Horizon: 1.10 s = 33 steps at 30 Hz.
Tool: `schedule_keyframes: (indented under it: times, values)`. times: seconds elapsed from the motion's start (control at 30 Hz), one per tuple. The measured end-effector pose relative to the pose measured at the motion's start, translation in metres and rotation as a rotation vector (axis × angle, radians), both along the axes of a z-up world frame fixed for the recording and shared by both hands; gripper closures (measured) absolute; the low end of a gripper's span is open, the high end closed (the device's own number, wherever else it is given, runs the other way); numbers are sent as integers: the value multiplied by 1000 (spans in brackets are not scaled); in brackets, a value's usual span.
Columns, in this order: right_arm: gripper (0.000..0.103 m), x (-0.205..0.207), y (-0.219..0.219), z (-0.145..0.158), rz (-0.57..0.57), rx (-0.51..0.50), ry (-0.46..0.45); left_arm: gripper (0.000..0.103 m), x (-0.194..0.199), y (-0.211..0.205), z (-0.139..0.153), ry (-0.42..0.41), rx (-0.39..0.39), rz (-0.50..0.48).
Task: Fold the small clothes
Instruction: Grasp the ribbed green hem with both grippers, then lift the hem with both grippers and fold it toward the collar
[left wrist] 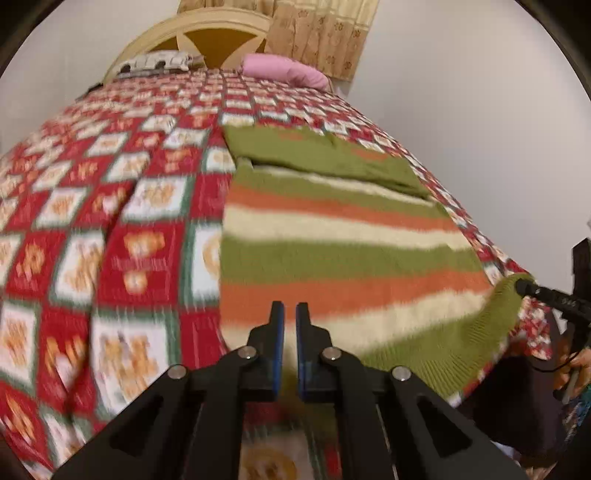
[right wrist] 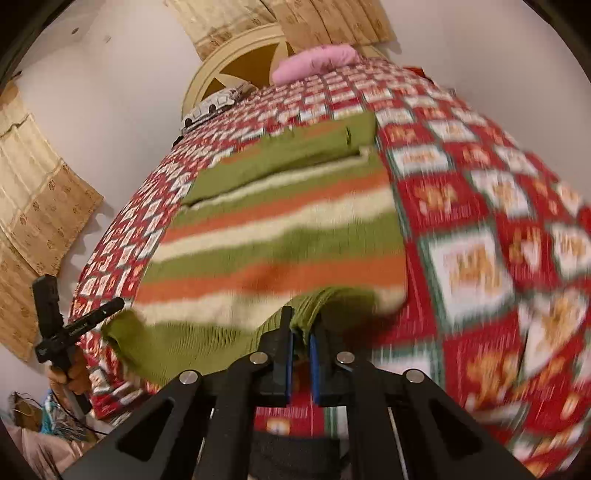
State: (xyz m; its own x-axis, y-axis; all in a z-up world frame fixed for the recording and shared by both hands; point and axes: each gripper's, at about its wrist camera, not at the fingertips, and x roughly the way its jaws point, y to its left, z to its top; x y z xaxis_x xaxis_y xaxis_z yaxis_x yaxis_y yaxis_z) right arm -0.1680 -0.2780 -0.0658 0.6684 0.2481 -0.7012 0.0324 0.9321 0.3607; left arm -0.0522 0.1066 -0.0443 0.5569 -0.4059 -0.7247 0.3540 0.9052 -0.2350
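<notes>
Lying on a bed (left wrist: 110,221) with a red, white and green checked blanket is a small striped sweater (left wrist: 332,229). Its stripes are green, orange and cream. In the left wrist view the sweater is seen from 12 o'clock over to 3 o'clock of the left tongs (left wrist: 290,314). Its near green hem (left wrist: 443,350) sits at the bed's near edge, and one hem corner is lifted at 3 o'clock. The long side of the sweater runs away from the near edge toward the headboard (left wrist: 207,29) at 12 o'clock. The stripes run across it, from side to side. A plain green part (left wrist: 314,155) is folded flat over the far end.

The left tongs are almost pressed together, with a thin gap between the blue pads. Nothing can be seen held in them. They are just above the near left corner of the sweater.

In the right wrist view the right tongs (right wrist: 301,325) are pinching the green hem (right wrist: 314,306), which is bunched up between the pads.

Lots of bare blanket is seen at 9 o'clock of the sweater in the left view, and at 3 o'clock in the right view. A pink pillow (left wrist: 284,70) and a patterned pillow (left wrist: 155,61) lie at the far end, well apart from the sweater. Tan curtains (right wrist: 37,184) hang on the walls.

No words can be read; the pictures are blurry.
</notes>
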Motion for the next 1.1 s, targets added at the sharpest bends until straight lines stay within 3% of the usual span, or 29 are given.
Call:
schedule_keyframes:
  times: [0.17, 0.3, 0.37, 0.43, 0.53, 0.73, 0.83, 1.0, 1.1]
  values:
    - [97, 42, -11, 13, -27, -21, -33, 97, 35, -2, 11, -41, 48, 26]
    - [98, 78, -16, 8, -57, -24, -20, 94, 40, 3, 18, -84, 63, -27]
    - [98, 92, -17, 4, -71, -38, -18, 80, 40, 8, 19, -83, 50, -55]
    - [98, 108, -20, -1, -94, -60, -11, 51, 38, 15, 20, -101, 55, -69]
    - [100, 130, -27, -14, -128, -79, 14, 44, 27, 26, 20, -141, 89, -123]
    - [101, 142, -33, -47, -153, -68, 75, 20, -12, 35, 7, -161, 208, -368]
    - [101, 142, -33, -48, -162, -62, 67, 14, -42, 26, -2, -226, 291, -499]
    - [100, 145, -28, -47, -161, -93, 79, 14, -79, -8, -15, -382, 399, -692]
    - [100, 145, -26, -46, -162, -100, 85, 13, -85, -25, -25, -454, 471, -747]
